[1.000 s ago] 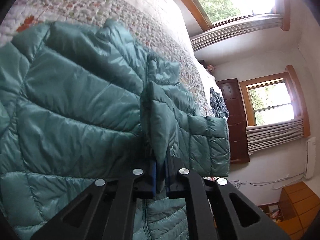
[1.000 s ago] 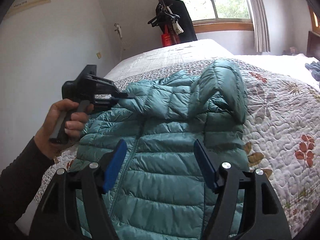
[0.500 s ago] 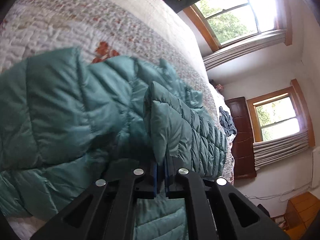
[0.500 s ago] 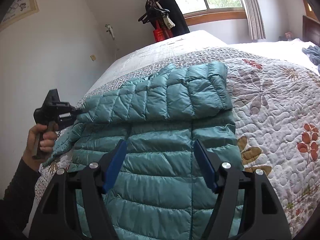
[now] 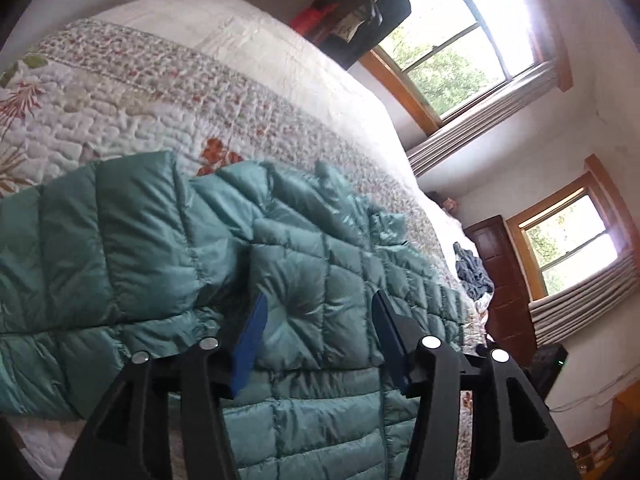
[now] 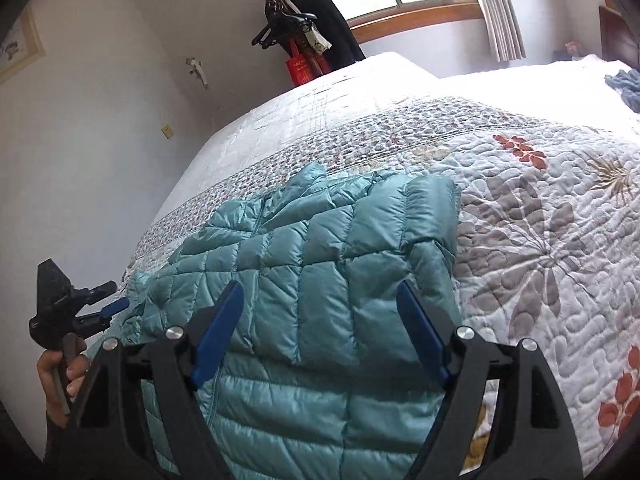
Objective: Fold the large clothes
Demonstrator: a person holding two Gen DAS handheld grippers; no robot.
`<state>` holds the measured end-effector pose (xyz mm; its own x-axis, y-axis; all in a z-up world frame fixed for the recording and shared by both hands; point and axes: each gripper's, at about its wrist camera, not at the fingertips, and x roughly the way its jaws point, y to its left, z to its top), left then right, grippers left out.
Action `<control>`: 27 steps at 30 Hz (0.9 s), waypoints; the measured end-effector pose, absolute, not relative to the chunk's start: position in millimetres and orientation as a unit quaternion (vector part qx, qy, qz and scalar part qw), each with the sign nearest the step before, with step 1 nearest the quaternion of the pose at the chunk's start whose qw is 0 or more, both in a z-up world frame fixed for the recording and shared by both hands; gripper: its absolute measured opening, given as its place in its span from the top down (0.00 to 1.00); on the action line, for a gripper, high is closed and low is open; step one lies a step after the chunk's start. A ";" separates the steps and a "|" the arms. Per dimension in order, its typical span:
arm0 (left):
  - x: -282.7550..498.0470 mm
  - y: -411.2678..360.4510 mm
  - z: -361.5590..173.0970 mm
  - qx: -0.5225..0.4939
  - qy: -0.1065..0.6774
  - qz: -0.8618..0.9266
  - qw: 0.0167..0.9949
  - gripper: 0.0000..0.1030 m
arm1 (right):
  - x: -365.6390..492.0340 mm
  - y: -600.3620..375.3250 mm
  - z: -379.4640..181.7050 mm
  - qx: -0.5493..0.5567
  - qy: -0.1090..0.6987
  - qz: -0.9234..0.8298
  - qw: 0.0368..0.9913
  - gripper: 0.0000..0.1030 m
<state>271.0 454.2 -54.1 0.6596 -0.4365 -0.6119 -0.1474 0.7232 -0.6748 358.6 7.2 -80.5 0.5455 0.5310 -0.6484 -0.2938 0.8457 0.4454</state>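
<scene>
A teal quilted puffer jacket (image 6: pixel 304 280) lies front-up on the bed's quilt (image 6: pixel 540 240), with one sleeve (image 5: pixel 352 280) folded flat across its chest. In the left wrist view my left gripper (image 5: pixel 318 324) is open just above that sleeve's cuff end, nothing between its blue pads. The right wrist view shows the same left gripper (image 6: pixel 114 306) at the jacket's left edge, held by a hand (image 6: pixel 56 376). My right gripper (image 6: pixel 320 320) hangs open over the middle of the jacket, holding nothing.
The quilted bed stretches away to the far wall and windows (image 5: pixel 452 44). Dark clothes hang on a rack (image 6: pixel 312 28) by the far bed corner. A bluish garment (image 5: pixel 472 272) lies heaped near the headboard. A white wall (image 6: pixel 80 140) runs close along the bed's left side.
My left gripper opened and let go of the sleeve cuff, which now lies flat across the jacket's chest. My right gripper stayed open and moved closer over the jacket.
</scene>
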 end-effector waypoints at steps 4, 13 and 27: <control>292.2 441.1 -67.4 -0.385 0.416 -0.126 0.814 0.37 | 386.7 23.0 -107.1 0.155 0.463 0.237 0.840 0.24; 286.6 451.5 -92.4 -0.414 0.430 -0.121 0.793 0.37 | 375.6 47.0 -105.0 0.115 0.460 0.247 0.845 0.23; 7.5 645.1 -86.8 -0.541 0.263 0.088 0.794 0.07 | 310.2 98.8 -63.5 0.082 0.413 0.343 0.840 0.19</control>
